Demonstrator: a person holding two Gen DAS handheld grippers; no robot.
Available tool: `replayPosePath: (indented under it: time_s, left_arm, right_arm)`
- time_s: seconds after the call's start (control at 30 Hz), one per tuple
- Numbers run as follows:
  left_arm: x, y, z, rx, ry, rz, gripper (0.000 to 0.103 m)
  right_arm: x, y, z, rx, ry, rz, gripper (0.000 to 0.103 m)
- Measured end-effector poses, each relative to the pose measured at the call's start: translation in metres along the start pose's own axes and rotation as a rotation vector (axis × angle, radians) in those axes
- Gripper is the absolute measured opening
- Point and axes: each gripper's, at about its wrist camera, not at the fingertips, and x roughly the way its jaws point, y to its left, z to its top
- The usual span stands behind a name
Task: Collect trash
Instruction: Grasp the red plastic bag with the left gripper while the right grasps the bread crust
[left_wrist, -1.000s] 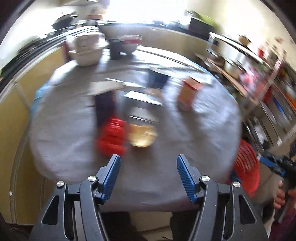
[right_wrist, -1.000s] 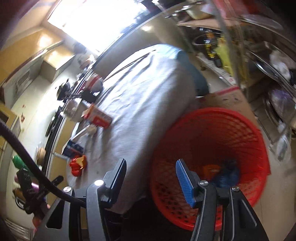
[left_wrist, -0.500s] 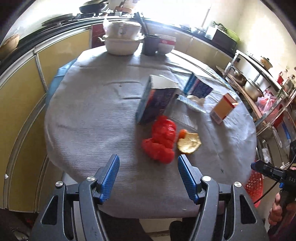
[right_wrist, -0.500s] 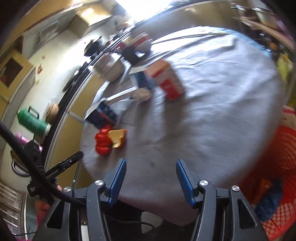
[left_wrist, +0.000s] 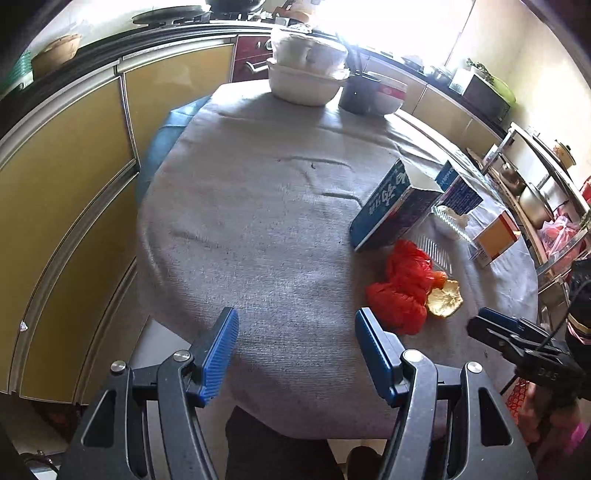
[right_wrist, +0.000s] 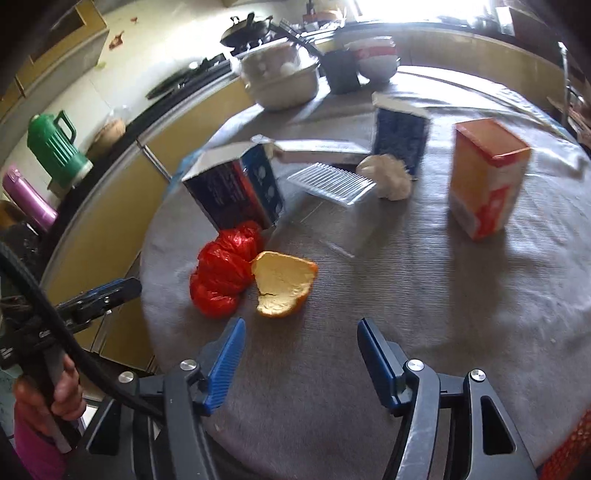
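Trash lies on a round grey-clothed table (left_wrist: 258, 221): a crumpled red plastic bag (left_wrist: 402, 291) (right_wrist: 225, 269), an orange peel (left_wrist: 445, 299) (right_wrist: 282, 284), a dark blue carton (left_wrist: 391, 205) (right_wrist: 236, 188), a clear plastic tray (right_wrist: 334, 181), a crumpled white tissue (right_wrist: 386, 177), a second blue carton (right_wrist: 400, 138) and an orange-and-white carton (right_wrist: 484, 181) (left_wrist: 495, 238). My left gripper (left_wrist: 297, 354) is open and empty above the table's near edge, left of the bag. My right gripper (right_wrist: 299, 362) is open and empty just short of the peel.
A white lidded pot (left_wrist: 306, 77), a dark cup (left_wrist: 356, 92) and a red-and-white bowl (left_wrist: 391, 96) stand at the table's far side. Yellow cabinets (left_wrist: 62, 184) curve along the left. A red basket edge (right_wrist: 569, 450) shows at lower right. A green jug (right_wrist: 55, 147) stands on the counter.
My right gripper has swung away from the red basket to face the table and the peel. My left gripper has shifted left, so the trash now lies to its right.
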Motion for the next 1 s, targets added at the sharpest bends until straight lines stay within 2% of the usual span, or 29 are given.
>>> replayPosePath:
  time_s: [0.27,0.57,0.6,0.63,0.7,0.83,1.0]
  left_arm:
    - [0.001,0.004,0.0,-0.016,0.005,-0.013,0.066]
    - [0.001,0.005,0.001,-0.034,0.013,-0.022,0.066]
    - [0.001,0.005,0.001,-0.035,0.015,-0.025,0.066]
    - [0.002,0.005,0.001,-0.035,0.016,-0.026,0.066]
    - [0.002,0.003,0.001,-0.034,0.019,-0.03,0.066]
    - [0.005,-0.004,0.001,-0.028,0.03,-0.045,0.066]
    - [0.009,-0.024,0.004,-0.002,0.05,-0.088,0.066]
  right_arm:
    - [0.028,0.02,0.008,-0.079,0.015,-0.063,0.067]
    - [0.049,0.034,0.02,-0.156,-0.016,-0.124,0.066]
    - [0.048,0.033,0.02,-0.158,-0.023,-0.129,0.065]
    - [0.048,0.032,0.019,-0.159,-0.028,-0.131,0.057]
    - [0.046,0.029,0.018,-0.157,-0.037,-0.123,0.049]
    - [0.039,0.023,0.015,-0.137,-0.053,-0.104,0.043]
    - [0.025,0.009,0.006,-0.092,-0.07,-0.099,0.04]
